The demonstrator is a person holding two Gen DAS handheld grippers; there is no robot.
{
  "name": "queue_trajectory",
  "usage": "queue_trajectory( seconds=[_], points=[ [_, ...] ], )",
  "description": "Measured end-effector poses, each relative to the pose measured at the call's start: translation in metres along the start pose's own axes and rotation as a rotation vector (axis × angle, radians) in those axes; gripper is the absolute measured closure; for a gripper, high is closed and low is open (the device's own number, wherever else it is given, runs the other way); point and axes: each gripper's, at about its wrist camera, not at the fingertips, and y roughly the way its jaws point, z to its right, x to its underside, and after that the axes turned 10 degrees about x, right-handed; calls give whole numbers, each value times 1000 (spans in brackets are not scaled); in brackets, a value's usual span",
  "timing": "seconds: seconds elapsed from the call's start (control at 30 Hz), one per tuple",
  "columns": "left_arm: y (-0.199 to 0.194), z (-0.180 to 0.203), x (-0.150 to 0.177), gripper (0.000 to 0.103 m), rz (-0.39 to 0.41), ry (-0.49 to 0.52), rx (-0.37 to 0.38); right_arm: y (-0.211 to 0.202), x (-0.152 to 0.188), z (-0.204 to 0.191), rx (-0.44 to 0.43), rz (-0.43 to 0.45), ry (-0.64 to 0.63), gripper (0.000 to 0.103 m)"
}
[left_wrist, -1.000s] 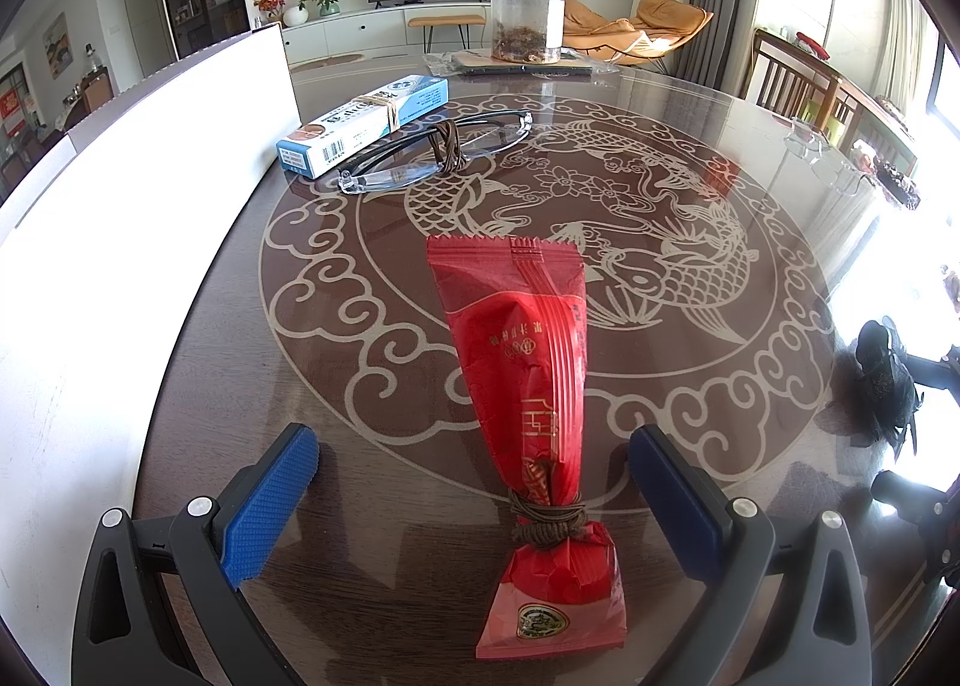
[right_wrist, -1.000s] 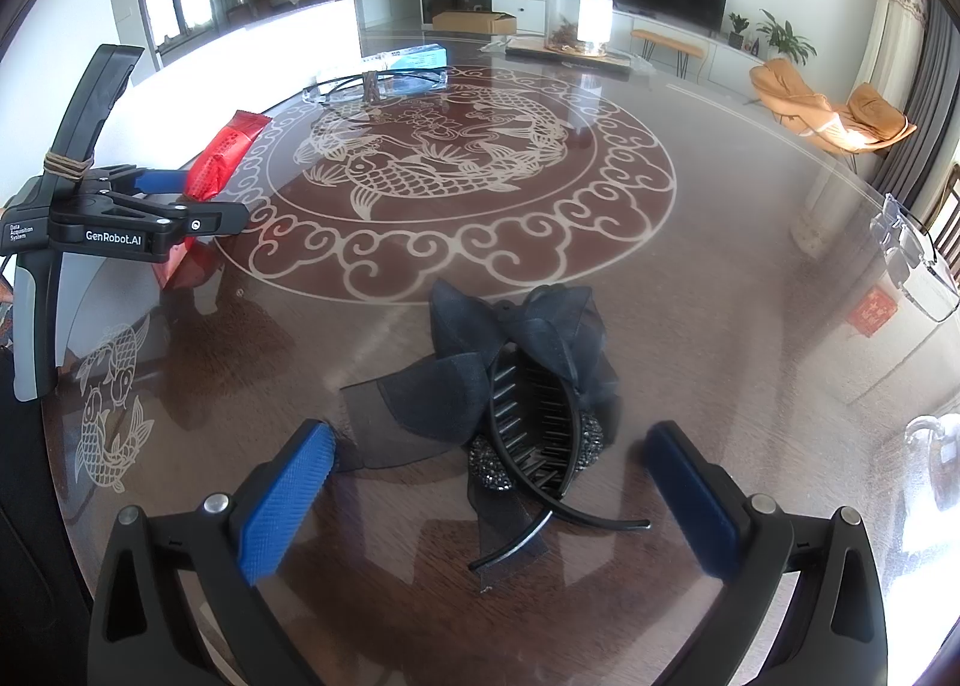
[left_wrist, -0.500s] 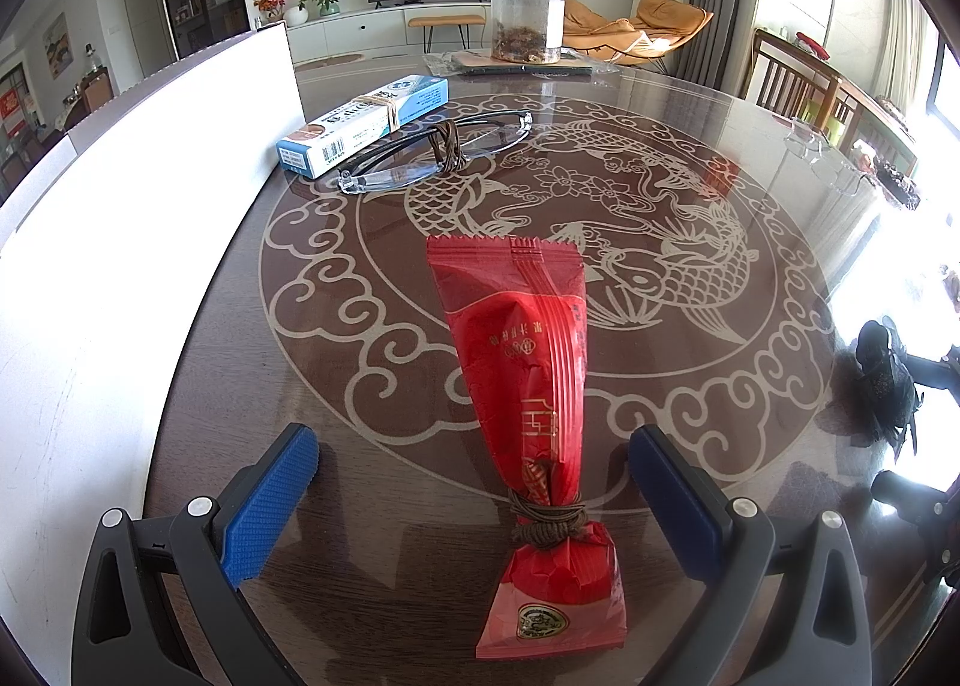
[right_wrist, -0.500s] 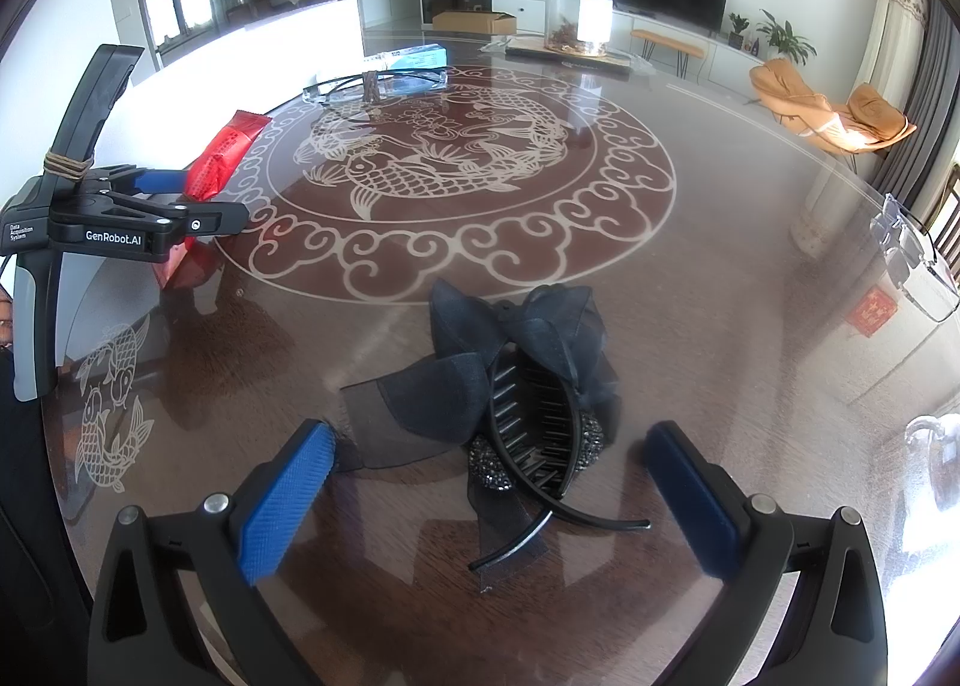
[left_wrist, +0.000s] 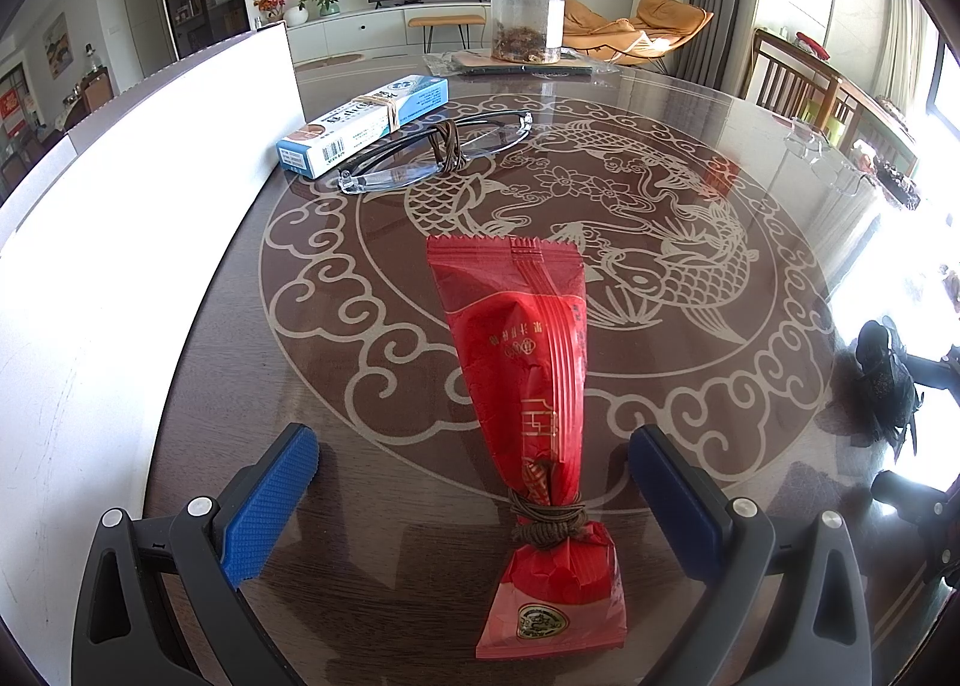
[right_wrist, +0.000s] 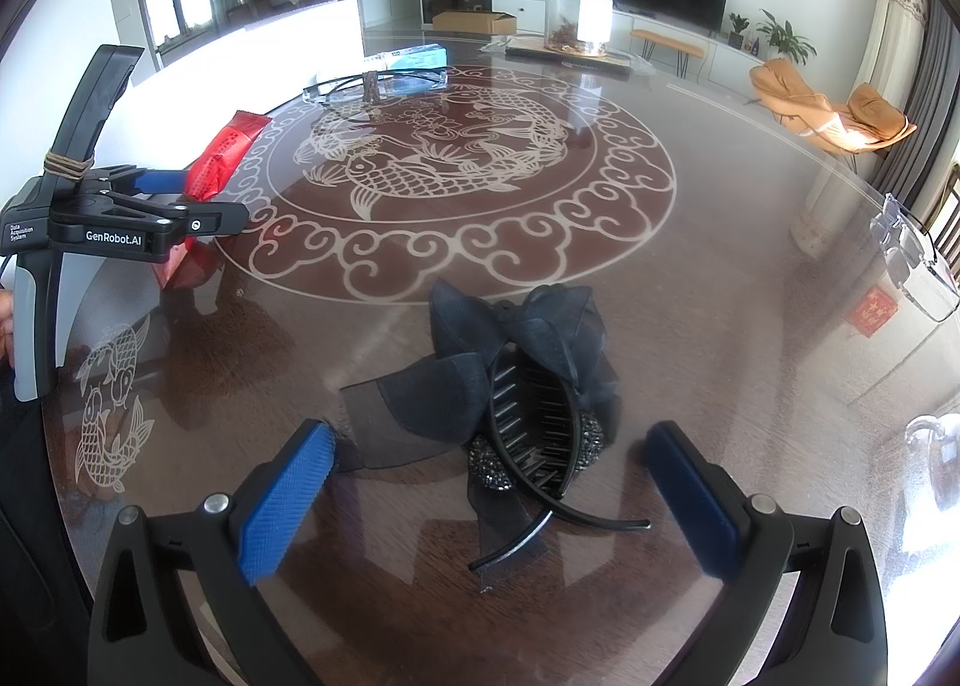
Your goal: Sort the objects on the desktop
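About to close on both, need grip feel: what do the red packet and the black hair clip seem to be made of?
Red packet: thin glossy plastic film, judging by its sheen, creases and serrated end; cord ties its neck. Black hair clip: likely hard plastic comb teeth, sheer fabric bow, beaded base. Both lie on a glossy table.

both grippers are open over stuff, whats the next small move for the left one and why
Probably close the left gripper on the red snack packet. Its open fingers already straddle the packet's tied neck, which lies flat on the table with nothing pressing against it. The right gripper is likewise open around the black bow hair clip, so either could grasp first.
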Motion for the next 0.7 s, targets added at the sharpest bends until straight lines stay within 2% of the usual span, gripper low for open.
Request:
queue_trajectory(
  seconds=[0.2, 0.3, 0.37, 0.47, 0.63, 0.7],
  points=[
    [1, 0, -2, 0, -21, -11, 2, 0, 0, 0, 0, 0, 0, 0],
    [-1, 5, -3, 0, -176, -8, 14, 0, 0, 0, -2, 0, 1, 0],
    [-9, 8, 8, 0, -216, 31, 38, 0, 0, 0, -6, 1, 4, 0],
    [-17, 5, 19, 0, -201, 47, 43, 1, -1, -2, 0, -1, -1, 0],
    [-5, 3, 2, 0, -191, -22, 1, 0, -1, 1, -12, 2, 8, 0],
    [-6, 13, -3, 16, -173, 0, 9, -3, -2, 10, -60, -16, 34, 0]
  ],
)
